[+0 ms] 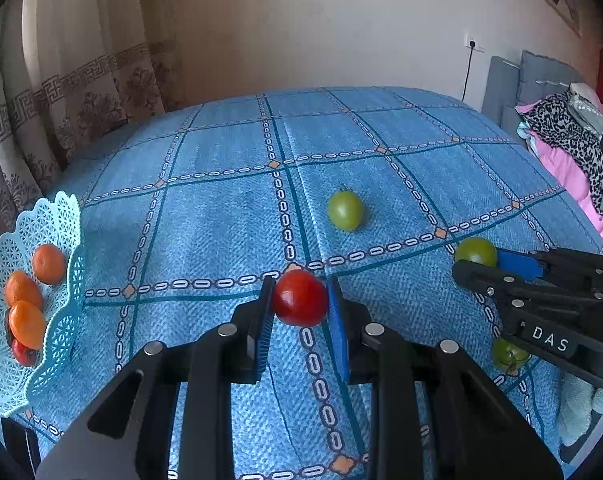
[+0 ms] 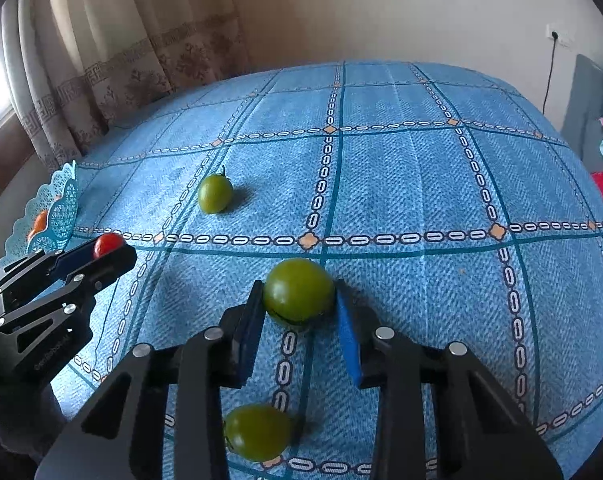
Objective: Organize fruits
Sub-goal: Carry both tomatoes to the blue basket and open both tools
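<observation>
- At the far left, the basket (image 1: 57, 240) stands on the edge of the blue cloth (image 1: 221, 220). It holds three oranges (image 1: 26, 324) and one red fruit (image 1: 23, 353) under them.
- Your left gripper (image 1: 300, 300) is to the right of the basket and well apart from it. Its two blue pads (image 1: 337, 328) press the red tomato (image 1: 299, 298) from both sides, so the jaws are narrow and they hold it. The tomato sits at the very tips, not deep between the fingers. I cannot tell if it touches the cloth.
- More to the right and farther from you, a green tomato (image 1: 345, 211) lies free on the cloth with its stem up. It is well apart from both grippers.
- Your right gripper (image 2: 299, 300) comes next. It holds the second green tomato (image 2: 298, 291) at the tips of its pads, one pad on each side. The jaws are closed as far as the fruit allows.
- A third green tomato (image 2: 257, 432) lies on the cloth below the right gripper, near its left finger in the right wrist view. The gripper does not touch it.
- In the left wrist view this third tomato is partly hidden under the body of the right gripper.
</observation>
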Tool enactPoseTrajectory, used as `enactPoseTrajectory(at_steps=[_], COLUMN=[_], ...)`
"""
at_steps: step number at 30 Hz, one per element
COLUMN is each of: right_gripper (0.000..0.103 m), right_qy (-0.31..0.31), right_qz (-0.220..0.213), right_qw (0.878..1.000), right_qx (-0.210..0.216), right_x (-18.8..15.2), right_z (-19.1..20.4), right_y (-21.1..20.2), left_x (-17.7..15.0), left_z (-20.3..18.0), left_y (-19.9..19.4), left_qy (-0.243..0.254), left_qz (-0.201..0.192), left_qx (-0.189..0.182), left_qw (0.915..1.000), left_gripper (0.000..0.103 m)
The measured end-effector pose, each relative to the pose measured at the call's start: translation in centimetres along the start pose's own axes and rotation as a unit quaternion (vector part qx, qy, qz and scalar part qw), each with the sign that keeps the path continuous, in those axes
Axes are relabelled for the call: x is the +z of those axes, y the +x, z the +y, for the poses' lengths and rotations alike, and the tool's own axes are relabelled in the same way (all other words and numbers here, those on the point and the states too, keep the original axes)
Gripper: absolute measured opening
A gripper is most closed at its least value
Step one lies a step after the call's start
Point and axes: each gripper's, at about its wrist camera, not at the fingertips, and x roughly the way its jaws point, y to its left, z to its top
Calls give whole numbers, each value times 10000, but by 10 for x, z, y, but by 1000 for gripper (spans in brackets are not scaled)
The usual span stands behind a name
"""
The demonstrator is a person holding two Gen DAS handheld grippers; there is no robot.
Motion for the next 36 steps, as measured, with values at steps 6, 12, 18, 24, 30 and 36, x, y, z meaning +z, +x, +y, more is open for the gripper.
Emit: enactPoseTrajectory(at_steps=[6,12,18,24,30,36], right_gripper=[34,34,34,34,34,34], right_qy=[53,33,-11,-61,30,-228], right_qz=[-219,-357,-471,-602,-682,-655], right_qw=[9996,9992,9985,9972,9953,9942], right_qx=[143,198,283,434,683,816], right_x=[3,7,6,5,5,11], right_z=[-2,2,10,22,38,69], right_y=[-12,-22,-32,-44,-52,-55], left_x=[0,1,2,-4,-20,-29], left_z=[2,16,41,77,117,150], left_y=[-14,-34,-56,-80,-99,-108], left_qy=[-123,-212,-463,-679,-861,-1112], left_qz=[-125,-276,-466,-633,-657,-651], left_qx=[66,236,483,808,1212,1326], left_qw=[9998,9991,9967,9924,9867,9828], left_gripper=[26,26,26,26,26,26])
